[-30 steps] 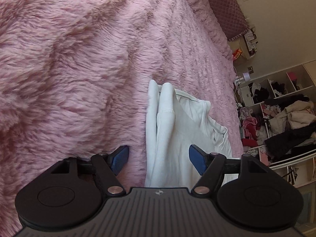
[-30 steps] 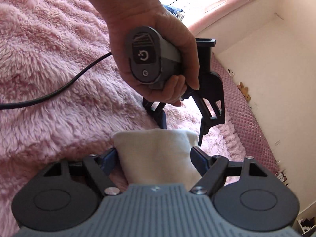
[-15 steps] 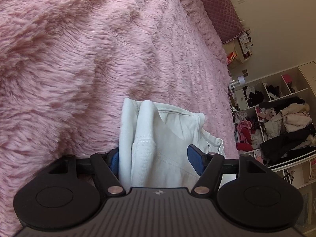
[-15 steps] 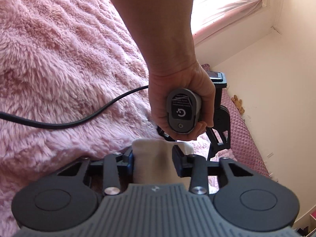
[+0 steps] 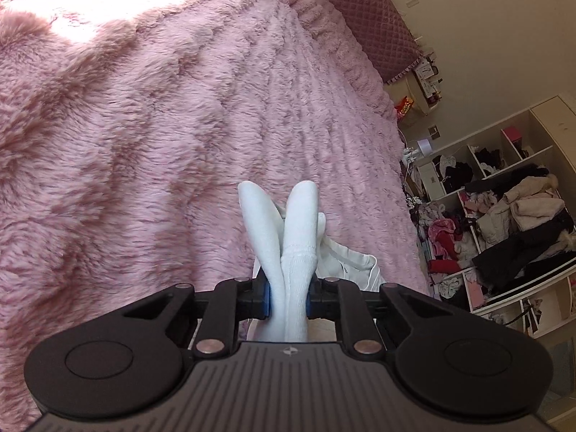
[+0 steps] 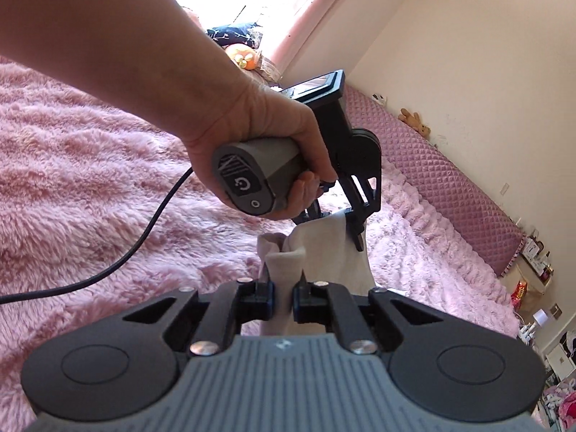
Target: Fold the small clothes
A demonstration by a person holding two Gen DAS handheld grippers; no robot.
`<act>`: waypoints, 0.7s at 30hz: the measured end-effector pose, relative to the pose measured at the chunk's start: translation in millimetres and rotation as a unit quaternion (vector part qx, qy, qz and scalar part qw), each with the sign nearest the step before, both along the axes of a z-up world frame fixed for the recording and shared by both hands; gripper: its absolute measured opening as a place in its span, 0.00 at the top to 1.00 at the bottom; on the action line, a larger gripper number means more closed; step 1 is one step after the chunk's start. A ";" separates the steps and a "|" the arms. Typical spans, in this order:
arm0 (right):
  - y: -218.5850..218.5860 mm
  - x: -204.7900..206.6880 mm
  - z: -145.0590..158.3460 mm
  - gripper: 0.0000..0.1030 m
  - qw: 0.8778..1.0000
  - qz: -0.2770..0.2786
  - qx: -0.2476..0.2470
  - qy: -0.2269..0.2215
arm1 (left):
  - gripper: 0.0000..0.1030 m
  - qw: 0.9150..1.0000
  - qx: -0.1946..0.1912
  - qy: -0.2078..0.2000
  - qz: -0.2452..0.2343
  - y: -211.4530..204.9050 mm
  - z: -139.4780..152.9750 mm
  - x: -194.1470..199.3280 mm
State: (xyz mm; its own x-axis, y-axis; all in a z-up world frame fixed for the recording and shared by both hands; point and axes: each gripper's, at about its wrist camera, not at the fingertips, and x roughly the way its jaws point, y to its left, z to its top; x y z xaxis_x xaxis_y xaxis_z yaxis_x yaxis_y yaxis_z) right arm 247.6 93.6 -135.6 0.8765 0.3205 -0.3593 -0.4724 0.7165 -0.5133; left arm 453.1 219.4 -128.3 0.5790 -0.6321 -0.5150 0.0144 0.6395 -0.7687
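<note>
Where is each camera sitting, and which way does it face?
Left wrist: on the left claw, looking along its fingers over the pink blanket toward cluttered shelves; only the claw shows, shut on the white garment.
Right wrist: on the right claw, facing a cream wall; it shows the person's left hand holding the other claw.
Shared: garment, blanket, left claw.

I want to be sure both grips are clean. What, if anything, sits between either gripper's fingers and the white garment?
Nothing visible does. The left gripper has just closed its fingers directly on bunched folds of the white garment, and the right gripper is shut on another part of it, with the pink blanket below.
</note>
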 end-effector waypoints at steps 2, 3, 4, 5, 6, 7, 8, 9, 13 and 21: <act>-11.3 0.4 11.3 0.98 1.000 -0.016 0.023 -0.003 | 0.84 1.000 0.008 -0.012 -0.007 -14.5 14.6 -0.5; -17.6 -1.9 16.7 0.98 0.999 -0.025 0.033 -0.009 | 0.84 1.000 0.009 -0.015 -0.010 -19.8 19.6 -0.7; -22.7 -2.5 20.4 0.98 0.999 -0.030 0.038 -0.012 | 0.84 1.000 0.011 -0.019 -0.012 -27.7 25.6 -0.8; -37.4 -9.4 21.1 0.98 0.998 -0.039 0.047 -0.018 | 0.84 1.000 0.013 -0.023 -0.016 -34.8 31.1 -0.8; -47.4 -10.1 25.7 0.98 0.997 -0.046 0.054 -0.021 | 0.84 0.999 0.014 -0.027 -0.021 -43.7 36.8 -0.1; -56.9 -10.3 29.9 0.98 0.997 -0.053 0.059 -0.025 | 0.84 0.999 0.020 -0.031 -0.026 -57.0 44.5 2.5; -63.8 -12.1 32.8 0.98 0.996 -0.060 0.063 -0.028 | 0.84 0.999 0.024 -0.034 -0.031 -66.7 49.2 3.3; -73.9 -14.9 36.7 0.98 0.995 -0.070 0.067 -0.032 | 0.84 0.998 0.027 -0.036 -0.034 -76.1 53.4 4.2; -116.4 -14.7 49.4 0.98 0.989 -0.107 0.097 -0.039 | 0.84 0.996 0.039 -0.061 -0.050 -125.4 68.8 3.9; -218.9 -27.3 54.4 0.98 0.966 -0.203 0.158 -0.035 | 0.84 0.988 0.072 -0.098 -0.098 -238.2 69.6 1.0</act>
State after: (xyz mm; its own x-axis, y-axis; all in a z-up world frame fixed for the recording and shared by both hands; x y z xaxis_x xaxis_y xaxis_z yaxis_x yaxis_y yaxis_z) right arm 220.3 -125.3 -81.2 0.9716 0.0294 -0.2347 -0.0915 0.9617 -0.2584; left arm 454.1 -18.8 -58.7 0.5511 -0.6700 -0.4973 0.2885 0.7123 -0.6399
